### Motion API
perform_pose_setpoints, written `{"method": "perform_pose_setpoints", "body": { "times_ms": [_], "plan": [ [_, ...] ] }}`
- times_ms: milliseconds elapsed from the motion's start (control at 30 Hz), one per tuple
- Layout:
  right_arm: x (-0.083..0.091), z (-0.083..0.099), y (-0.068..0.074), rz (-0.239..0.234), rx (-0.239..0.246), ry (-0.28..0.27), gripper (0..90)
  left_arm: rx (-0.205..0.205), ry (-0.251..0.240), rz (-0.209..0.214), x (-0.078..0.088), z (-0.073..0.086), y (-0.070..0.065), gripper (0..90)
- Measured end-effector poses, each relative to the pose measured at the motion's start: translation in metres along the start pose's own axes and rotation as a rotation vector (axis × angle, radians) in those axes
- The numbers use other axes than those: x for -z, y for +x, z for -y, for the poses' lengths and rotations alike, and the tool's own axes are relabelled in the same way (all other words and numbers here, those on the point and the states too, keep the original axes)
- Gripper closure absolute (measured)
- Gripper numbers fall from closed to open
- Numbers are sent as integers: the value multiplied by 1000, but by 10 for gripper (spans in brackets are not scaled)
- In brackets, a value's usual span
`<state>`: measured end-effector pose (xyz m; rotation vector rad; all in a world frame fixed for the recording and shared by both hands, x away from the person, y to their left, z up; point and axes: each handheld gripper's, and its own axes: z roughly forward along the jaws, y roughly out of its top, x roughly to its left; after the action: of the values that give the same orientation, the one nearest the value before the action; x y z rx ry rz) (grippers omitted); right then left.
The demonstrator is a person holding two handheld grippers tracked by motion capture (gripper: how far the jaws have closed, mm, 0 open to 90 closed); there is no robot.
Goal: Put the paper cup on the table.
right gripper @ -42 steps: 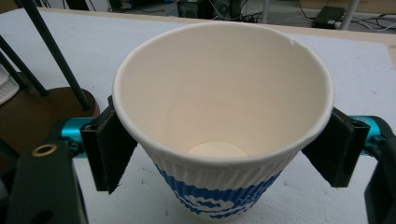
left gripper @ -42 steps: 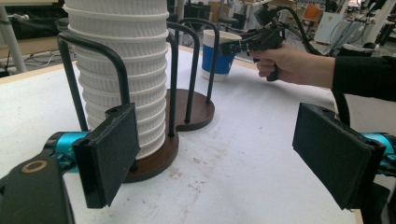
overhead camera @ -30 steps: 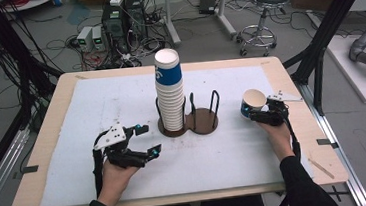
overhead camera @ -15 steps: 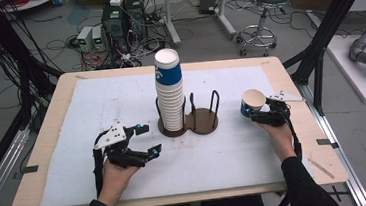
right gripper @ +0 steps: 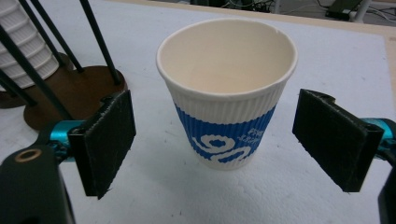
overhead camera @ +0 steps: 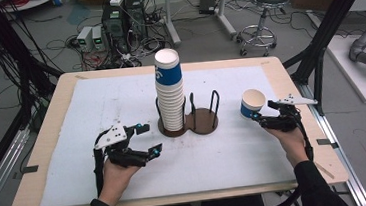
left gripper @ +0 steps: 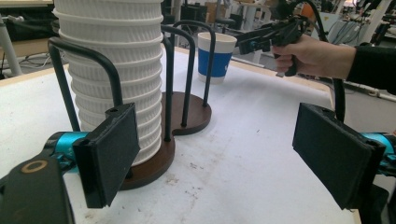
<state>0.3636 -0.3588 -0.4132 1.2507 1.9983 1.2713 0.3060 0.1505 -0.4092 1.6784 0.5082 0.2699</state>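
Two grippers are logged. Left gripper (overhead camera: pixel 144 139), at 8 o'clock of the table (overhead camera: pixel 53 194), is held idle with jaws parted and nothing between them, aimed toward the cup stack (overhead camera: pixel 170 91) seated in the holder (overhead camera: pixel 205 123), presumably awaiting its turn. Right gripper (overhead camera: pixel 255 114), at 3 o'clock, has just been opening; the single cup (overhead camera: pixel 251 104) is left standing upright between its wide jaws, untouched, evidently released. Clearance beside both pads (right gripper: pixel 109 140) is confirmed in the right gripper view; the holder's vacant second ring (left gripper: pixel 187 70) is displayed in the left gripper view.

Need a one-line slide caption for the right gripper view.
Right gripper, jaws open, facing an upright empty blue-and-white paper cup on the white table cover.
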Motion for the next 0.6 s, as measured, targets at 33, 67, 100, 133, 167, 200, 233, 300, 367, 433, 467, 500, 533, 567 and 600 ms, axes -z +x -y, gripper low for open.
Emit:
{"method": "perform_pose_setpoints", "body": {
  "times_ms": [33, 67, 100, 133, 167, 200, 233, 300, 367, 433, 467, 500, 533, 567, 600],
  "plan": [
    [4, 0, 0, -10, 0, -5, 136, 1, 1, 0, 1, -1, 0, 147],
    [8, 0, 1, -13, 4, -13, 136, 0, -2, -3, 2, -1, 0, 147],
    [12, 0, 2, -21, 7, -23, 136, -1, -5, -6, 2, -2, 0, 147],
    [16, 1, 2, -31, 9, -35, 136, -1, -4, -9, 3, -3, 0, 147],
    [20, 1, 3, -36, 7, -47, 136, 0, -7, -9, 4, -5, 0, 147],
    [24, 0, 4, -45, 5, -55, 137, -4, -8, -10, 4, -6, 0, 147],
    [27, 0, 5, -55, 6, -70, 136, -7, -10, -11, 4, -8, 0, 147],
    [34, -2, 9, -73, 12, -102, 136, -9, -18, -5, 5, -12, 0, 147],
    [41, -5, 13, -101, 20, -148, 136, -4, -25, 5, 3, -16, -1, 147],
    [45, -6, 17, -132, 23, -179, 136, -6, -19, 25, 2, -20, -1, 147],
    [47, -8, 20, -155, 34, -187, 137, -8, -18, 32, 0, -22, -1, 147],
    [48, -9, 23, -176, 53, -197, 137, -12, -19, 38, 0, -24, -2, 147],
    [49, -10, 26, -195, 63, -202, 137, -14, -22, 43, -1, -25, -3, 147],
    [49, -12, 29, -217, 73, -206, 136, -16, -21, 51, -2, -27, -3, 147],
    [49, -13, 32, -245, 88, -210, 137, -19, -16, 56, -2, -28, -4, 147]
  ]
}}
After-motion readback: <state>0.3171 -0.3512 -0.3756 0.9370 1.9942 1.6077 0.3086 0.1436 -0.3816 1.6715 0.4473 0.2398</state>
